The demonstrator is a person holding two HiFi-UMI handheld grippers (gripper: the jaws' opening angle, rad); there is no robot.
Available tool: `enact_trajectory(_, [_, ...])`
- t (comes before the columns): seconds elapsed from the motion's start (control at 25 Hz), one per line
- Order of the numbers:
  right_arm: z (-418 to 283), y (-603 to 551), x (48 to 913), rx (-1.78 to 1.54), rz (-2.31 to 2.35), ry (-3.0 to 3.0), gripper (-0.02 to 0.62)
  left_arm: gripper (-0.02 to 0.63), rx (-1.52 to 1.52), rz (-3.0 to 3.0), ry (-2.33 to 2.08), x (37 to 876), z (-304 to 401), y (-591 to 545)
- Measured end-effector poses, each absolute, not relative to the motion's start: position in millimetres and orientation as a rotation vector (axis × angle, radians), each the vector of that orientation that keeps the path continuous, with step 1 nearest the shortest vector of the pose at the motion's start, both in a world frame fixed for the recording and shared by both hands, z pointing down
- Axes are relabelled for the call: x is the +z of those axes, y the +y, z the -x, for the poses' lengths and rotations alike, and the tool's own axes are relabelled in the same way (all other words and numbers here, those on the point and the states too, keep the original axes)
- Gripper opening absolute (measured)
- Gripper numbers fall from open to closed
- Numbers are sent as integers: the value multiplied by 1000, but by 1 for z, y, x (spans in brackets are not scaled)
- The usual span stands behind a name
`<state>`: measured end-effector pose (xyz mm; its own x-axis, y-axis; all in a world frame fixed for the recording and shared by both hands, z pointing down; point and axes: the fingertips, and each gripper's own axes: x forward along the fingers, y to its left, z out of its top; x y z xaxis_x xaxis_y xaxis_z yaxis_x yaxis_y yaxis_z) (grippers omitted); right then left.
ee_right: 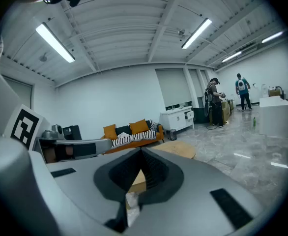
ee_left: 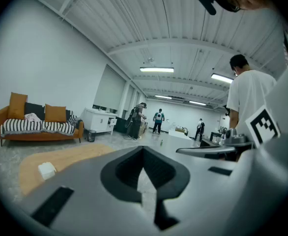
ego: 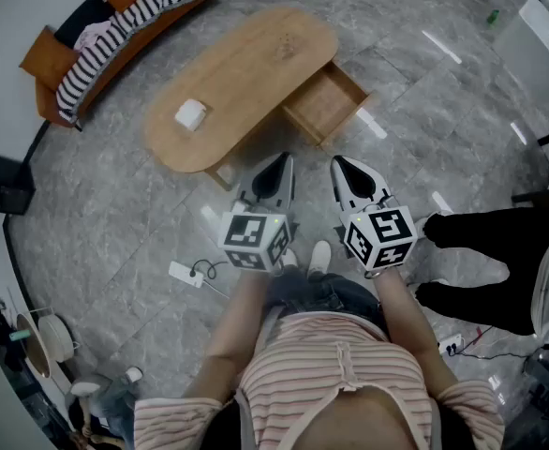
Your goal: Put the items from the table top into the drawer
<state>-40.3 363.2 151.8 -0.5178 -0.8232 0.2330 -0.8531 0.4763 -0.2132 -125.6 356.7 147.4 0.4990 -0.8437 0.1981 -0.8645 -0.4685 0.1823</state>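
A small white block (ego: 191, 113) lies on the oval wooden table (ego: 256, 54), toward its near-left end; the left gripper view also has the block (ee_left: 46, 170) on the tabletop (ee_left: 75, 156). The drawer (ego: 326, 104) stands pulled out at the table's right side, and its inside looks bare. My left gripper (ego: 284, 160) and right gripper (ego: 337, 163) hover side by side over the floor, just short of the table and drawer. Both point forward with jaws closed tip to tip and nothing between them. In their own views the left gripper (ee_left: 144, 150) and right gripper (ee_right: 141, 153) show the same.
An orange sofa (ego: 59, 59) with a striped blanket stands at the far left. A white power strip (ego: 185, 274) with a cable lies on the floor near my feet. Another person's dark-trousered legs (ego: 485, 228) stand at the right. Several people stand far off by white cabinets (ee_left: 100, 120).
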Motion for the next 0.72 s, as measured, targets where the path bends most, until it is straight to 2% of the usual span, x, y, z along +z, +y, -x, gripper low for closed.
enact_trajectory(0.72, [1, 350, 165, 563, -1527, -2600, 8, 14, 161, -2444, -1488, 159, 120, 341])
